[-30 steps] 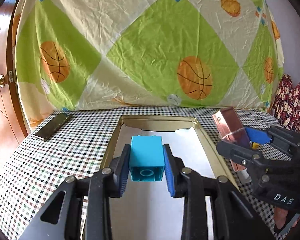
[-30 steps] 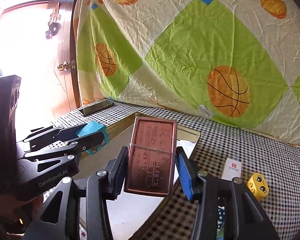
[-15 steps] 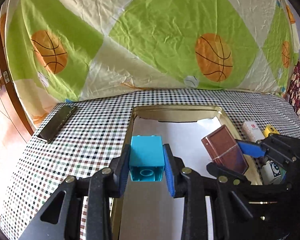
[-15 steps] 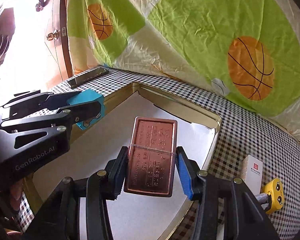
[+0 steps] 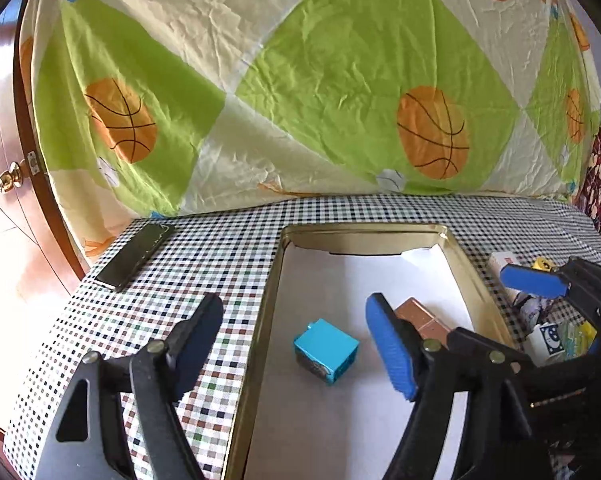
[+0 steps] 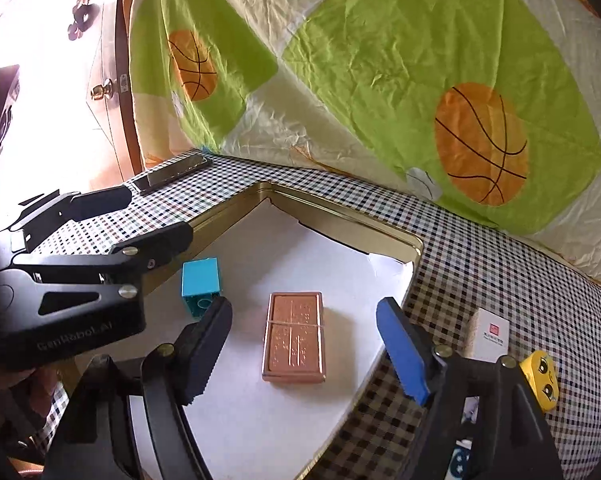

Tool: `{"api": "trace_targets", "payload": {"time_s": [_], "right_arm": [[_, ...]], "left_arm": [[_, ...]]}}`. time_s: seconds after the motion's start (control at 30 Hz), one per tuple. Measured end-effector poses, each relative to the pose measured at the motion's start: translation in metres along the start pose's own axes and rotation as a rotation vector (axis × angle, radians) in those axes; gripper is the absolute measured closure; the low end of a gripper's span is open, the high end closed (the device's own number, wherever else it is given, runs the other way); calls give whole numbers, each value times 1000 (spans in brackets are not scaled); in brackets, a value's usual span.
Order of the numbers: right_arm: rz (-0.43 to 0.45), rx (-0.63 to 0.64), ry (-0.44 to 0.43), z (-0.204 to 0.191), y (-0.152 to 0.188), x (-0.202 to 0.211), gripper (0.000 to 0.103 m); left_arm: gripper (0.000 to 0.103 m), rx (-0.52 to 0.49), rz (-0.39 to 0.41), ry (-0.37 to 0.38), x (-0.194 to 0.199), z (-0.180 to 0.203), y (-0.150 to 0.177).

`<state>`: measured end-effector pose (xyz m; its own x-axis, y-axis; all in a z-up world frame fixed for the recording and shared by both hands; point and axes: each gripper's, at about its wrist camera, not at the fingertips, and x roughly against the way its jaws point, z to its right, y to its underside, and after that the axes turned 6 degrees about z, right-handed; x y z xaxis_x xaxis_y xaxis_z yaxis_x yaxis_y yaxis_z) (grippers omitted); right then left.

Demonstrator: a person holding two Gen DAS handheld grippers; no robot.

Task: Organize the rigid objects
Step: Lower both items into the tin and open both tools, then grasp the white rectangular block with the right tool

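A blue toy brick lies on its side on the white paper inside the gold tray. My left gripper hovers over it with its jaws opening, pads clear of the brick. A copper-coloured flat box with a rubber band lies flat on the paper, right of the blue brick. My right gripper is above the box, jaws opening and not touching it. In the left wrist view the copper box is partly hidden behind my own finger.
A dark phone lies on the checked tablecloth left of the tray. Right of the gold tray sit a white card box, a yellow face toy and some packets. A basketball-print sheet hangs behind.
Both grippers let go over the tray. The blue brick dropped onto the paper and tipped on its side; the copper box now lies flat on the paper. Both jaws stand much wider.
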<state>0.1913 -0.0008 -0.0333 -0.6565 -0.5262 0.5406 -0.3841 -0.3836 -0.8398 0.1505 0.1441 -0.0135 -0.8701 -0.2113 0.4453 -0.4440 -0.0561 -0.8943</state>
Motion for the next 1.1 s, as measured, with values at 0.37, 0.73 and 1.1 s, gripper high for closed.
{"api": "trace_targets", "payload": {"time_s": [0.37,0.73,1.1], "right_arm": [[141,-169,199,92,95,143,15],[49,-243,247,116,145,154,15],[-58,-222,242,114,151,136,19]], "left_arm": [[4,51,215,116,92,51,48],[1,-85,195,208,103,138,70],[1,-119,160,209,95,154,76]]}}
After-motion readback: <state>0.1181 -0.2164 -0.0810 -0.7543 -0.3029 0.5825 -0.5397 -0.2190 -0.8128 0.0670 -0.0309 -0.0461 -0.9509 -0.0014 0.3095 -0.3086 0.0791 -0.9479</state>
